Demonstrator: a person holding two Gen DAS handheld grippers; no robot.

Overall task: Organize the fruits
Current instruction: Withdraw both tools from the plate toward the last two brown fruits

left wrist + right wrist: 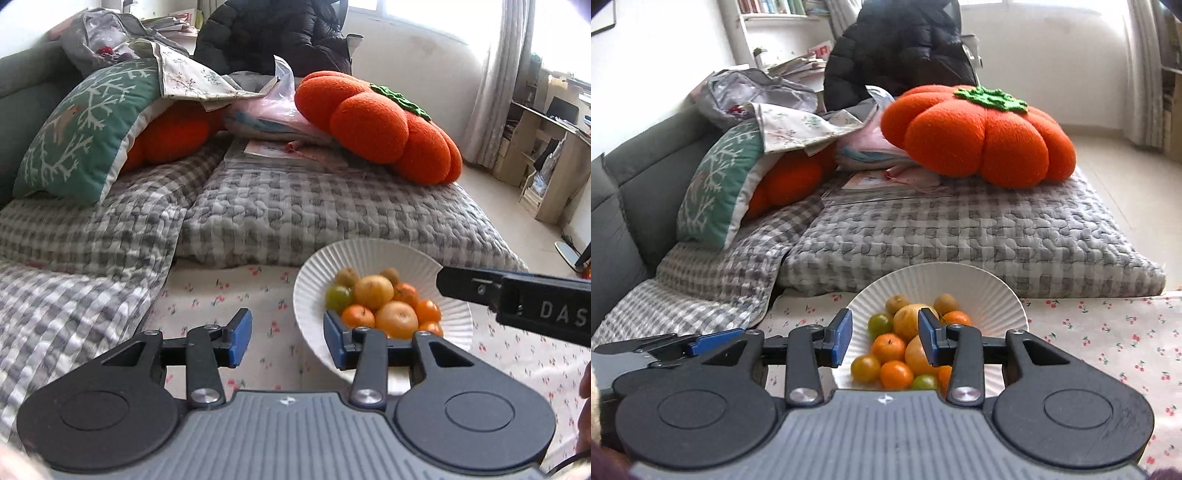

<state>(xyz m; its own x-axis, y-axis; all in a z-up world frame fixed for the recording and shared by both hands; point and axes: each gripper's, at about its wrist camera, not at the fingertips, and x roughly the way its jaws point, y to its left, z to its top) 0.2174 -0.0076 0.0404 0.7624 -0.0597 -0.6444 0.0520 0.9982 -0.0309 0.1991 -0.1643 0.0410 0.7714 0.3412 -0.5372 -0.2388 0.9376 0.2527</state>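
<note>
Right wrist view: white fluted plate [982,291] heaped with mandarins [895,374], green tomatoes [880,323], kiwis [945,303]; right gripper [885,339] and left gripper [287,338] both spread, holding nothing

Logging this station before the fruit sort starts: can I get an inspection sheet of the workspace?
Surface: cherry-print cloth.
Job's things: white ridged plate heaped with oranges, green and brownish fruit.
Clutter: pumpkin cushion, green pillow, grey checked quilt, black jacket.
Grippers: left hand-held gripper open, beside plate; right hand-held gripper open, fruit between its fingers, none gripped.
Cables: nothing seen.
Surroundings: sofa, curtains, bookshelf.
</note>
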